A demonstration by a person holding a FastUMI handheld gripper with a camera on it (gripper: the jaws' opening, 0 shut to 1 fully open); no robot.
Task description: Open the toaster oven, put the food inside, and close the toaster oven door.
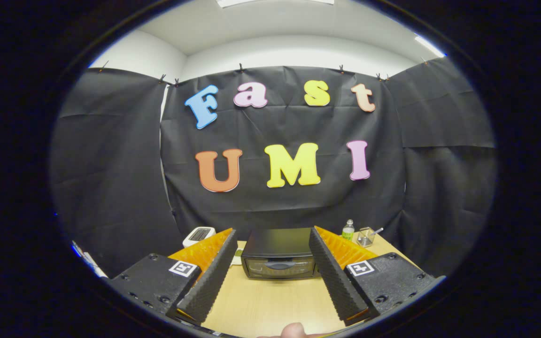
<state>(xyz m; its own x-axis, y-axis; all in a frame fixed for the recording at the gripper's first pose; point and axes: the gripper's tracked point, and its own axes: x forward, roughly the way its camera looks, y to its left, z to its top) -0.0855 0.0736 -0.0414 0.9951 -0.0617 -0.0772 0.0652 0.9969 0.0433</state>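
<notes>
Gripper view: black box-shaped toaster oven [277, 253] sits door-shut near the light wooden table's [270, 305] far edge; gripper [270, 307] spread, holding nothing. Food unseen; fits either stage.

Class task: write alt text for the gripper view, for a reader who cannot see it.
A closed black toaster oven sits on a wooden table, beyond the open gripper, whose fingers hold nothing. A white appliance, a small bottle and a glass cup flank it.
</notes>
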